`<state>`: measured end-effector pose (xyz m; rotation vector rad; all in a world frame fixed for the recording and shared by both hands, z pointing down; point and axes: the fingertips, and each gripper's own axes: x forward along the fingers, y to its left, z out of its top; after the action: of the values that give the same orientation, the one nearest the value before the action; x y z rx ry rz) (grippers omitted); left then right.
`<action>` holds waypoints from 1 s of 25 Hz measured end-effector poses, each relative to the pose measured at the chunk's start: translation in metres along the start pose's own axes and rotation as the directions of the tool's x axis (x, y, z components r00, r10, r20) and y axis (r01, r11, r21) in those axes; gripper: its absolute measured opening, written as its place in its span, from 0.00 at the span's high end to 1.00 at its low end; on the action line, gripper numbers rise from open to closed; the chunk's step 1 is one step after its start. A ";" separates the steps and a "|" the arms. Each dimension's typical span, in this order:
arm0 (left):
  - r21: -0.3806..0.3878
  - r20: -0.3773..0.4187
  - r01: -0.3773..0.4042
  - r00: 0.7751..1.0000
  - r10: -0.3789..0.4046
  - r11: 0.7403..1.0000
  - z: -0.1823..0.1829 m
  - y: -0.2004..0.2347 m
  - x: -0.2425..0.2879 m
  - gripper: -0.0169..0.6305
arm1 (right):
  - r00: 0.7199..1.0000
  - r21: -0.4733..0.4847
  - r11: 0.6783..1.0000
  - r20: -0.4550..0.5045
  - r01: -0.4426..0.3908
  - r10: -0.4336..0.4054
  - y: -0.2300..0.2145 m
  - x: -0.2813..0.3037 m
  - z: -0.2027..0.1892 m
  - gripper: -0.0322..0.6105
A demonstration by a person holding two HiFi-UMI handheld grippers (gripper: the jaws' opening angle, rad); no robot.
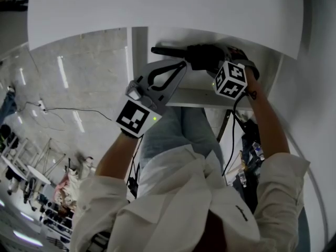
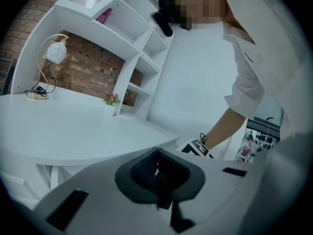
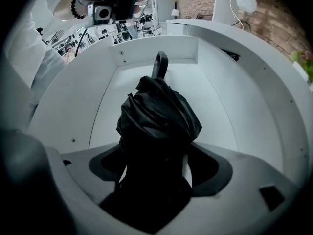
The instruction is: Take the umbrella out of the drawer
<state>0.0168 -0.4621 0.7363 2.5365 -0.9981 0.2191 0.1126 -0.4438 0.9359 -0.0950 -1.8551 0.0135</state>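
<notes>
A folded black umbrella (image 3: 159,116) lies in the open white drawer (image 3: 161,45), its curved handle (image 3: 159,63) pointing toward the drawer's far wall. My right gripper (image 3: 156,173) points steeply down into the drawer and is shut on the umbrella's bundled fabric, which fills the gap between the jaws. In the head view the umbrella (image 1: 173,51) pokes out to the left of the right gripper (image 1: 205,58), just under the desk top. My left gripper (image 1: 179,66) hovers at the drawer's left side, shut with nothing in it; its closed jaws (image 2: 157,173) face out over the desk.
The white curved desk top (image 2: 73,126) carries a round lamp (image 2: 54,53) and a small potted plant (image 2: 111,100); white shelves (image 2: 142,62) rise behind. The drawer front (image 1: 194,96) sits against the person's legs. Cables hang at the right (image 1: 231,140).
</notes>
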 end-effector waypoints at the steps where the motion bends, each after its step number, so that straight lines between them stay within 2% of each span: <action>1: -0.004 -0.002 -0.002 1.000 0.002 1.000 0.000 0.000 -0.002 0.93 | 1.000 0.002 1.000 0.002 0.001 -0.001 0.000 -0.001 0.001 0.36; 6: -0.003 0.001 -0.006 1.000 0.006 1.000 0.000 -0.001 -0.002 0.94 | 1.000 0.031 0.999 0.020 0.013 -0.014 0.000 -0.002 -0.001 0.48; 13: 0.002 0.000 0.014 1.000 -0.014 1.000 0.003 -0.004 -0.005 0.94 | 0.996 0.070 0.996 0.058 0.057 -0.061 0.003 -0.002 0.003 0.51; 17: 0.013 0.003 0.040 0.999 -0.040 0.999 0.020 -0.015 -0.019 0.94 | 0.985 0.145 0.985 0.134 0.091 -0.110 0.009 -0.032 0.021 0.52; 21: -0.011 0.013 0.037 0.999 -0.037 0.999 0.063 -0.046 -0.041 0.93 | 0.949 0.270 0.952 0.235 0.144 -0.210 0.022 -0.110 0.033 0.52; 25: 0.035 0.027 0.033 0.999 -0.034 0.999 0.115 -0.074 -0.055 0.94 | 0.876 0.401 0.893 0.335 0.201 -0.348 0.024 -0.210 0.046 0.52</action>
<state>0.0266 -0.4281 0.5934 2.5920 -0.9692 0.1943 0.1292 -0.4338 0.7203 0.4658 -2.2297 0.1796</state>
